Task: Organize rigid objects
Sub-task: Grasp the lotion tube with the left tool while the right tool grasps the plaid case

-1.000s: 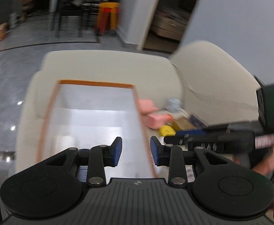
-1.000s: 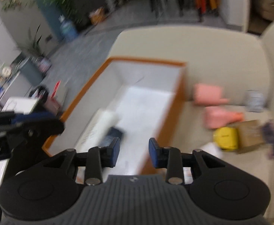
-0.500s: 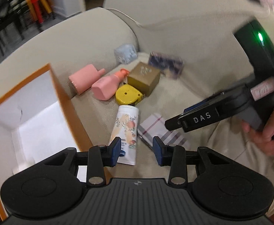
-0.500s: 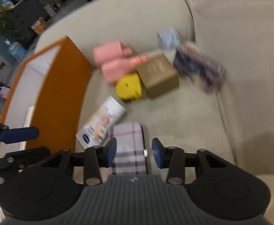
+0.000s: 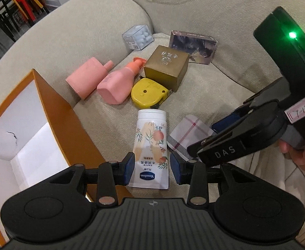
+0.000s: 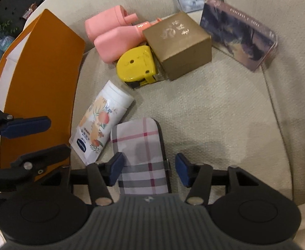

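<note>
A white Vaseline tube (image 5: 151,145) lies flat on the beige sofa seat. My left gripper (image 5: 152,168) points down over its lower end, open, with the tube between its pads and a thin gap on each side. Right beside the tube lies a plaid case (image 6: 141,145). My right gripper (image 6: 149,168) hangs over its near end with its jaws opening; the left pad is at the case's edge and the right pad stands clear. An orange box with a white inside (image 5: 48,104) stands open at the left.
Farther back lie two pink bottles (image 5: 114,85), a yellow tape measure (image 5: 147,92), a gold box (image 5: 167,66), a dark picture box (image 5: 194,45) and a clear box of pale balls (image 5: 137,36). The sofa's arm and backrest curve around behind them.
Both grippers swung away from above the orange box and came down over the sofa seat. Their jaws stand wider, the left around the tube and the right around the plaid case.
</note>
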`<state>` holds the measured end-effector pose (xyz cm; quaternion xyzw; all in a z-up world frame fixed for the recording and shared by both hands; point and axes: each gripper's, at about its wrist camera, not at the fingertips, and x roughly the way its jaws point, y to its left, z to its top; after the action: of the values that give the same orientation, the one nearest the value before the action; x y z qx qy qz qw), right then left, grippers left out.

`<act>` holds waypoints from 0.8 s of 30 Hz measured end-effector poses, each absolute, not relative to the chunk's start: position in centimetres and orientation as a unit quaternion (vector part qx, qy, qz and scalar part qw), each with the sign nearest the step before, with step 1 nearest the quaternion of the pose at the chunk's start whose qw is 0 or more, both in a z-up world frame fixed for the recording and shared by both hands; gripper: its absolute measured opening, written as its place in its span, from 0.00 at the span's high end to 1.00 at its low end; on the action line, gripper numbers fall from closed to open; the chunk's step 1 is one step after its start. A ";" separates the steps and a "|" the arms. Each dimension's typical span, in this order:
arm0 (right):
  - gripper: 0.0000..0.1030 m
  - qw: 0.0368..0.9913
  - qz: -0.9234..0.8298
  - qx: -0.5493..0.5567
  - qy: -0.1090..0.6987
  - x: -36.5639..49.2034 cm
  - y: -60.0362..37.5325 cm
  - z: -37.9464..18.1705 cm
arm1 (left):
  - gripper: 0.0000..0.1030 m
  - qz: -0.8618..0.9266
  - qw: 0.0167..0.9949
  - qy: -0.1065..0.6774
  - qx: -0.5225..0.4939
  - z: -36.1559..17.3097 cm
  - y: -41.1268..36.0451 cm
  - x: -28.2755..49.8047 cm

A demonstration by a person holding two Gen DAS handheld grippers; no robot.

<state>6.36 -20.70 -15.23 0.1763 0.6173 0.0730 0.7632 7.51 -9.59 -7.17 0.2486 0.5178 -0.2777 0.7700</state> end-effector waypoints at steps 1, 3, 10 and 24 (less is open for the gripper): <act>0.47 0.764 0.076 0.176 0.616 6.4 -20.6 -15.3 | 0.56 -0.277 0.770 0.518 0.251 -7.2 -9.7 7.6; 0.52 0.765 0.082 0.178 0.613 6.3 -20.6 -15.2 | 0.56 -0.277 0.768 0.518 0.255 -7.3 -9.9 7.8; 0.80 0.783 0.089 0.206 0.581 5.1 -21.5 -13.8 | 0.53 -0.277 0.757 0.521 0.281 -7.8 -10.6 8.5; 0.88 0.806 0.080 0.187 0.556 5.1 -24.4 -11.1 | 0.45 -0.252 0.693 0.594 0.323 -12.3 -13.5 12.7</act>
<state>5.15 -24.37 -11.07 0.1868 0.5555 0.0795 0.8063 12.73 -13.46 -12.28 0.3231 0.5937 -0.2517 0.6927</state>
